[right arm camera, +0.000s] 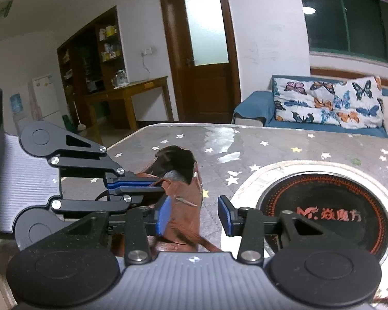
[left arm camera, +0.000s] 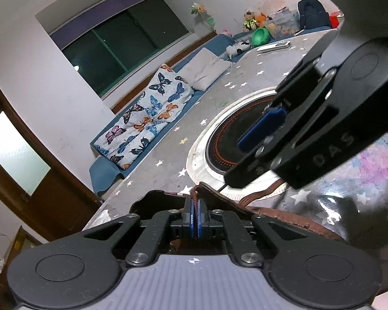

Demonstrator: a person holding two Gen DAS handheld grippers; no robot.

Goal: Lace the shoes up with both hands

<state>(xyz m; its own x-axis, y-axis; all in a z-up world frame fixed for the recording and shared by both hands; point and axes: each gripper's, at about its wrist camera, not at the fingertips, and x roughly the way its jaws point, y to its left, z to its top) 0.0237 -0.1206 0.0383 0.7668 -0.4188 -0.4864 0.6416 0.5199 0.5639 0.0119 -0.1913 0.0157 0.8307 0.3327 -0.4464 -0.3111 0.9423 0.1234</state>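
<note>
Lace (left arm camera: 194,193) sits pinched in left hand-held gripper (left arm camera: 195,218) above shoe (right arm camera: 183,180).

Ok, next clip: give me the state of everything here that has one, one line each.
left gripper: shut on the brown shoelace.
right gripper: open, blue pads apart, straddling the shoe's tongue area, not pressing.
brown leather shoe: upright on the table, mouth open, lacing unfinished.
induction hob: set in the table, no pot on it.
door: closed.
</note>
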